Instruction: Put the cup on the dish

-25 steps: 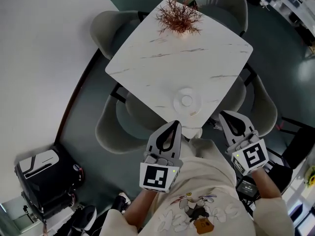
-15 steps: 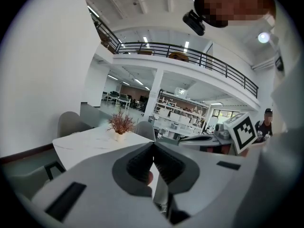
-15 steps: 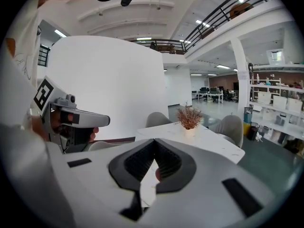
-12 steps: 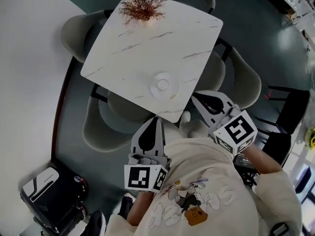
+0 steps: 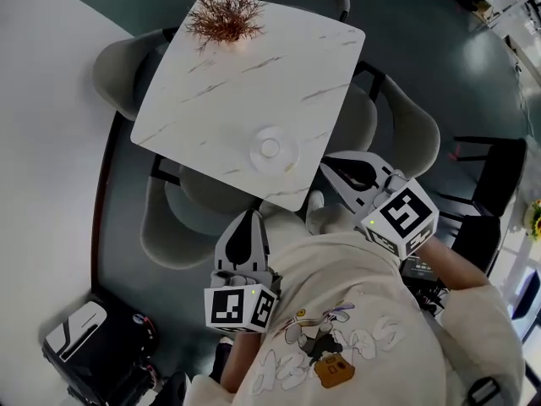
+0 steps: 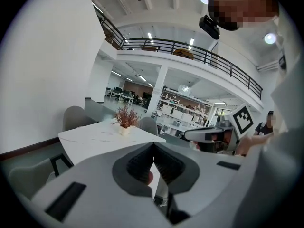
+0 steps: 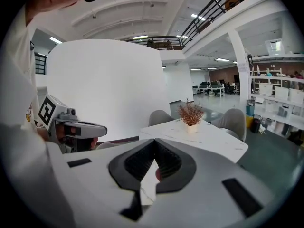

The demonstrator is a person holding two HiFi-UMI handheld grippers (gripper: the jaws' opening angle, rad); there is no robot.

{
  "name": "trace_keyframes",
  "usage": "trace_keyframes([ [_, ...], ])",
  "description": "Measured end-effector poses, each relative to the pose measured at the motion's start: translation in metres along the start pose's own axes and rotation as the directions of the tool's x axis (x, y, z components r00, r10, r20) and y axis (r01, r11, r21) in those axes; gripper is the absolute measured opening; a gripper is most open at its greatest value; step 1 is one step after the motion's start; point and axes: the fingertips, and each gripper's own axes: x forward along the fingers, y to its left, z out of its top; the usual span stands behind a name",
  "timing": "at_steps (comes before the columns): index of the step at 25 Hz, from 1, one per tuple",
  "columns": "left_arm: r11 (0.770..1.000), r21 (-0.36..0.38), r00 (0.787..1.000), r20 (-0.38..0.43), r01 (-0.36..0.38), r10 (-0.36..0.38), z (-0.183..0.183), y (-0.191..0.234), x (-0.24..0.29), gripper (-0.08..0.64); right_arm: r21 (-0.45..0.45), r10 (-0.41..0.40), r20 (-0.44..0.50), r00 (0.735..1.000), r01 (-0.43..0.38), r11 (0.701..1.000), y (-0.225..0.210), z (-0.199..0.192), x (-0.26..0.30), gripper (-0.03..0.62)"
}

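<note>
Items counted:
- Desk, white marble top: one.
- Round white dish on it: one.
- Dried plant in a pot: one.
- Grey chairs round the desk: four.
- Claws: two, left claw and right claw.

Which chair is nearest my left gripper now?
The chair at the table's near-left edge, right beside the left gripper; the other three stand farther round the table.

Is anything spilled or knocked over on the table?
No, nothing stands out. The dish lies flat near the near edge of the table, the dried plant stands upright at the far corner, and no spill shows.
</note>
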Motion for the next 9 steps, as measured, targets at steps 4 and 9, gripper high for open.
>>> trace_keyframes([
  [4,1.000,-0.021,1.000,0.016,-0.012,0.013,0.0048,0.0035,-0.0004,0.005,0.010,0.005,0.003,1.000,-0.005,1.000,0.0006,0.0001,0.0016,0.005],
  [9,1.000,-0.021,1.000,0.010,-0.011,0.011,-0.0002,0.0023,-0.0016,0.005,0.007,0.024,0.012,1.000,-0.024,1.000,0.0053,-0.0007,0.0069,0.005],
])
